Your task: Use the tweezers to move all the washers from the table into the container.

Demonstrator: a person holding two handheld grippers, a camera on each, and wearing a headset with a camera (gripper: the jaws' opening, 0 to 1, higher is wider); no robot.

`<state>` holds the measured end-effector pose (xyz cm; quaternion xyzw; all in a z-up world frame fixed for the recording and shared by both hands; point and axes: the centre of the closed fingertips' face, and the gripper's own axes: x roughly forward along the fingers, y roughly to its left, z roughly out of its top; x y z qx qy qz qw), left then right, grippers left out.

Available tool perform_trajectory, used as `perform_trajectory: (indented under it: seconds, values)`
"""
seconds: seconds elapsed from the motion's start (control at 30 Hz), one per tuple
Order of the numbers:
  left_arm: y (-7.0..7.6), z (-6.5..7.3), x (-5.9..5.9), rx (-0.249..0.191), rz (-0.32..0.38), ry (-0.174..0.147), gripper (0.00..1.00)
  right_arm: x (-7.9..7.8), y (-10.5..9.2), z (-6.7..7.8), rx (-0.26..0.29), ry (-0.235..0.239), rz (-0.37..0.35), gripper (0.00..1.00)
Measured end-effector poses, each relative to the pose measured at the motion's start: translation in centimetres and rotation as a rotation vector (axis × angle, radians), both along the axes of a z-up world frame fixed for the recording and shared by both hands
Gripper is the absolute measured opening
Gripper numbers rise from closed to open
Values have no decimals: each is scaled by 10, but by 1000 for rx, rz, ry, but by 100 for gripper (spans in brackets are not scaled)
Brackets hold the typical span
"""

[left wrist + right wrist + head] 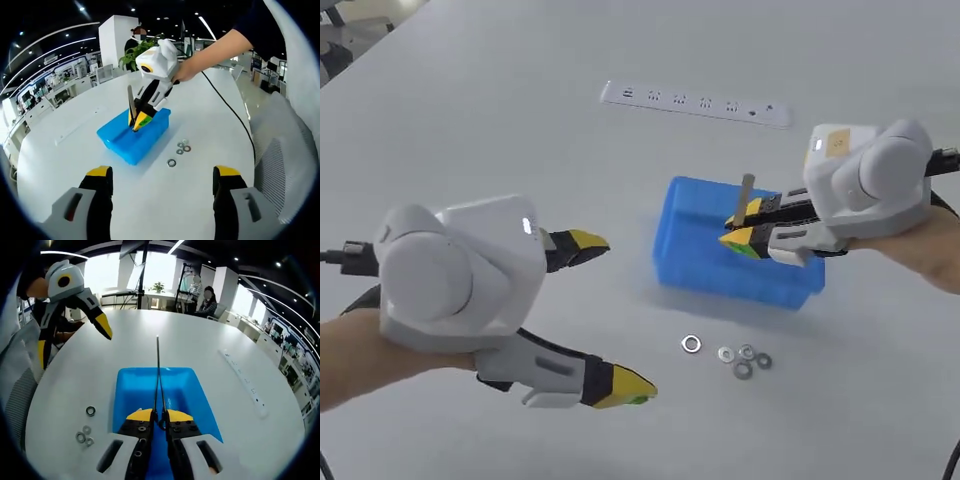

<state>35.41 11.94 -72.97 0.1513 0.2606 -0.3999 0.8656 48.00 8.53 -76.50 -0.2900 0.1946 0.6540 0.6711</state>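
Several small metal washers point(743, 358) lie loose on the white table point(470, 130), just in front of a blue container point(700, 265); one washer point(691, 344) sits apart to the left. My right gripper point(740, 230) hovers over the container, shut on thin grey tweezers point(748, 190) whose tips point away from the washers. In the right gripper view the tweezers point(158, 370) run forward over the container point(132, 390), with the washers point(84, 436) off to the left. My left gripper point(610, 315) is open and holds nothing, left of the washers point(182, 147).
A white power strip point(695, 103) lies on the table beyond the container. The table stretches bare to the left and far side. A black cable point(225, 105) trails from the right gripper point(142, 117) across the table.
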Motion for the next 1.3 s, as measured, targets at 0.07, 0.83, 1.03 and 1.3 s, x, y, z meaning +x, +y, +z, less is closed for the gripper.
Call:
perform_trajectory:
  seconds: [0.07,0.83,1.03,1.3]
  values:
    - [0,-1,0,3,8,2,90,1,-2,-3,-8,-3,-3,10]
    - [11,2,-2,3,60,12,91,-2,-6,-11,5,29,-27,11]
    - [-4,26,36,-42,22,-49,90,-3,-3,-1,16,12,-13,11]
    - [-31,71,106,-145,-22,-171,76,-3,2,22,56,-14,-8,11]
